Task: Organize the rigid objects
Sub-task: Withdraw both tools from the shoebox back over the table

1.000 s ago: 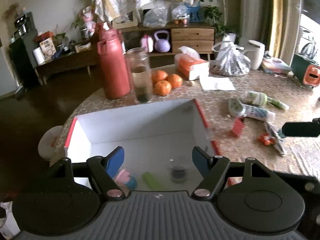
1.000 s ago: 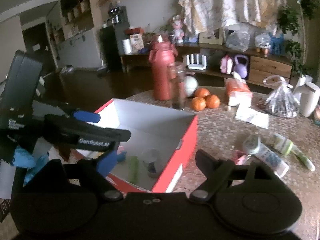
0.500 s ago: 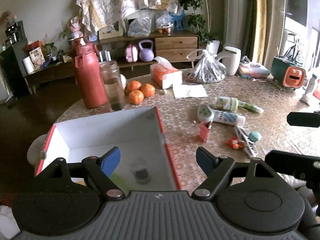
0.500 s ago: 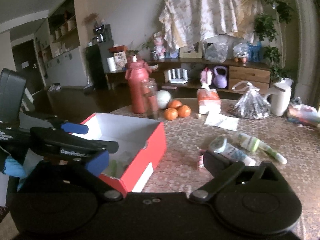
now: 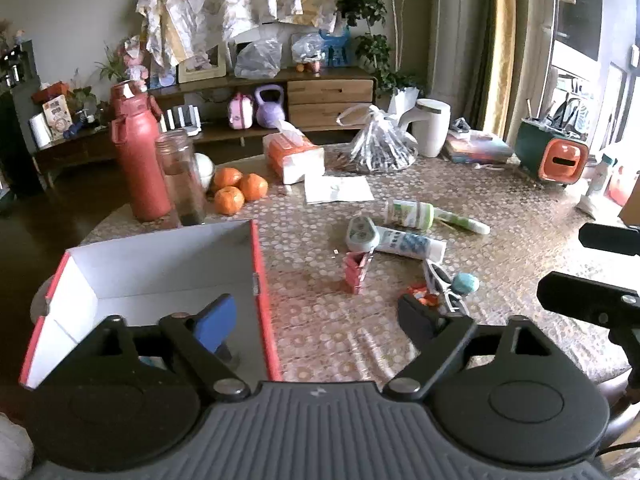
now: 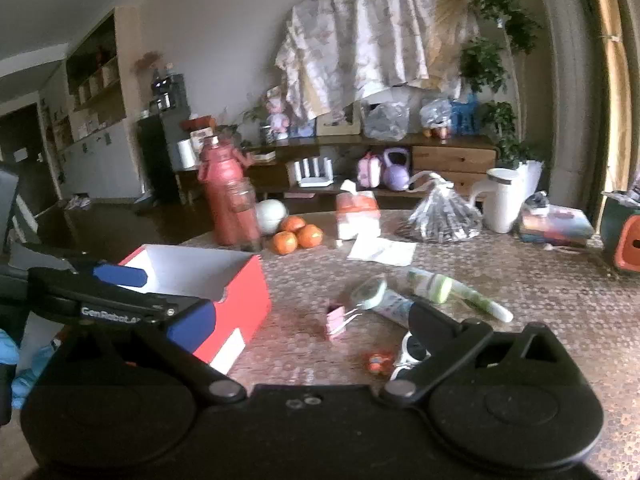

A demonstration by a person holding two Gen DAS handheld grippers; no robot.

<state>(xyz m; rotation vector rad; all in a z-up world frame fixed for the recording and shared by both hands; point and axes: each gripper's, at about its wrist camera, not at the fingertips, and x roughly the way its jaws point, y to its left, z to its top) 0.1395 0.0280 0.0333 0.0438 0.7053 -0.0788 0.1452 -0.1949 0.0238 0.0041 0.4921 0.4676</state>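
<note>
1. Rigid objects lie scattered on the patterned table (image 5: pixel 520 216), to the right of the red box (image 5: pixel 262 280); nearest the grippers are a small orange item (image 5: pixel 418 295) and a blurred white-and-black piece (image 5: pixel 436 280) with a teal ball (image 5: pixel 466 282) touching it.
2. The left gripper (image 5: pixel 316 320) has its fingers wide apart and holds nothing; one finger hangs over the box's open interior, the other over bare table beside the orange item.
3. The right gripper (image 6: pixel 300 320) is likewise spread and empty, low over the table near the box's corner.
4. Just beyond stands a pink clip-like piece (image 5: pixel 356 272), probably light and stiff; I judge pinching its flat sides would work best.
5. Farther on lie a white tube (image 5: pixel 408 242), a pale green capped container (image 5: pixel 362 234), a green-labelled bottle (image 5: pixel 410 213) and a slim green tube (image 5: pixel 464 222), some touching. Their rounded, smooth bodies may roll or slip; gripping across the middle seems safest.
6. The box wall is the edge to clear; the table between it and the clutter is open.
7. At the far side, a red flask (image 5: pixel 138 160), a jar (image 5: pixel 182 176) and oranges (image 5: pixel 236 190) crowd the box's rear.
</note>
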